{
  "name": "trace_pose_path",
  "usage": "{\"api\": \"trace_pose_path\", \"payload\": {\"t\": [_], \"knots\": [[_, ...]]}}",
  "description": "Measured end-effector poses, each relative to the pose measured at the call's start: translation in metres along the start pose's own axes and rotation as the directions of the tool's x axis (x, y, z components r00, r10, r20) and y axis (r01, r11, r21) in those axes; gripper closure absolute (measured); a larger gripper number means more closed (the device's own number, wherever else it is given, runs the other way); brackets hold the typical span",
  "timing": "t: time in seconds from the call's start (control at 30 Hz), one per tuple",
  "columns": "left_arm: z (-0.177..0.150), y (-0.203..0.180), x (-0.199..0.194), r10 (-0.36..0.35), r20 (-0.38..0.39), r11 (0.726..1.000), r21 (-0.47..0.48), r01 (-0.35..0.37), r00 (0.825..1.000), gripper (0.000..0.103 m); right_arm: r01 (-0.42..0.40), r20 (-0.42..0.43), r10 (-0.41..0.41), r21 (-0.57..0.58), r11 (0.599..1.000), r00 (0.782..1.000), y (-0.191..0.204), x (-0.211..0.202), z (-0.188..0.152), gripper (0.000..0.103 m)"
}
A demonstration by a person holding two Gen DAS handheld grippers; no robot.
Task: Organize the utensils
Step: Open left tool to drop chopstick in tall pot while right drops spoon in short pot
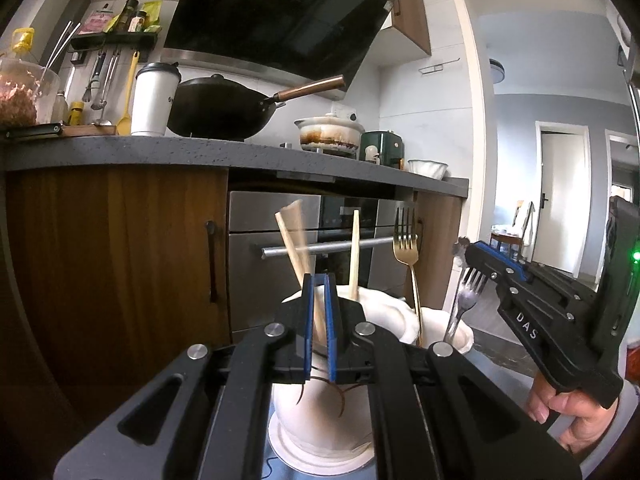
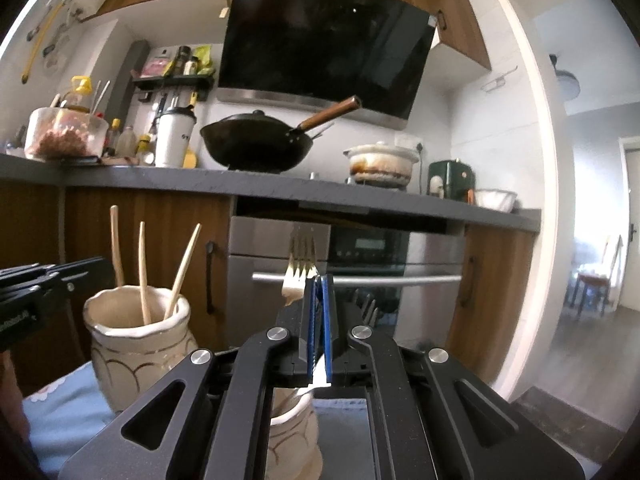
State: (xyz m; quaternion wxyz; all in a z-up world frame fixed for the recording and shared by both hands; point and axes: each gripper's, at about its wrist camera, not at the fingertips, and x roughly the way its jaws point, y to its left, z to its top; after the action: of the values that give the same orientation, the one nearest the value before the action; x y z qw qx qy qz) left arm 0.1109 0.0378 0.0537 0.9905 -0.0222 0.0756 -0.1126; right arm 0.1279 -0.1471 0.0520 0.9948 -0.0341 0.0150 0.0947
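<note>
My left gripper (image 1: 319, 280) is shut on a wooden chopstick (image 1: 291, 242), blurred, over the cream ceramic jar (image 1: 320, 420) that holds another chopstick (image 1: 354, 254). A second cream jar (image 1: 448, 330) to its right holds a gold fork (image 1: 406, 240) and a silver fork (image 1: 466, 296). My right gripper (image 2: 319, 280) is shut on the silver fork's handle (image 2: 319, 376) above that jar (image 2: 294, 436); the gold fork (image 2: 299, 270) stands just left of the blue pads. In the right wrist view the chopstick jar (image 2: 136, 344) holds three chopsticks (image 2: 142, 272).
Both jars stand on a blue cloth (image 2: 68, 412). Behind is a dark counter (image 1: 160, 152) with a black wok (image 1: 224, 112), a white tumbler (image 1: 154, 100), a stained pot (image 1: 330, 132), wooden cabinets and a steel oven (image 1: 320, 248). A doorway (image 1: 560, 184) opens right.
</note>
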Motion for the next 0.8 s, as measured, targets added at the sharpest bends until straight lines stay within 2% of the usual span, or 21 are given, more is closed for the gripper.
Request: {"api": "trace_pose_path", "payload": {"t": [0.2,0.37,0.67,0.73,0.77,0.8], "knots": [[0.000,0.002,0.001,0.008,-0.008,1.000,-0.010,-0.008,1.000,0.095,-0.001,-0.023,0.002,0.043,0.999,1.000,-0.007,0.005,-0.001,0.099],[0.000,0.004,-0.001,0.011,0.001,1.000,-0.014,-0.011,1.000,0.081,0.000,-0.039,0.003,0.061,0.998,0.999,-0.010,0.008,-0.003,0.099],[0.001,0.004,-0.009,0.023,0.041,1.000,-0.022,-0.022,0.999,0.046,-0.015,-0.015,0.016,0.053,0.999,1.000,-0.007,0.005,-0.002,0.067],[0.001,0.004,-0.011,0.029,0.056,0.999,-0.020,-0.028,0.998,0.035,-0.022,0.000,0.022,0.053,0.998,1.000,-0.007,0.002,-0.001,0.052],[0.002,0.004,-0.012,0.036,0.061,0.999,-0.018,-0.034,0.998,0.031,-0.017,0.012,0.016,0.055,0.998,1.000,-0.007,0.000,0.000,0.048],[0.002,0.003,-0.013,0.044,0.070,0.999,-0.016,-0.043,0.997,0.024,-0.014,0.021,0.013,0.059,0.998,1.000,-0.008,-0.001,0.001,0.037]]}}
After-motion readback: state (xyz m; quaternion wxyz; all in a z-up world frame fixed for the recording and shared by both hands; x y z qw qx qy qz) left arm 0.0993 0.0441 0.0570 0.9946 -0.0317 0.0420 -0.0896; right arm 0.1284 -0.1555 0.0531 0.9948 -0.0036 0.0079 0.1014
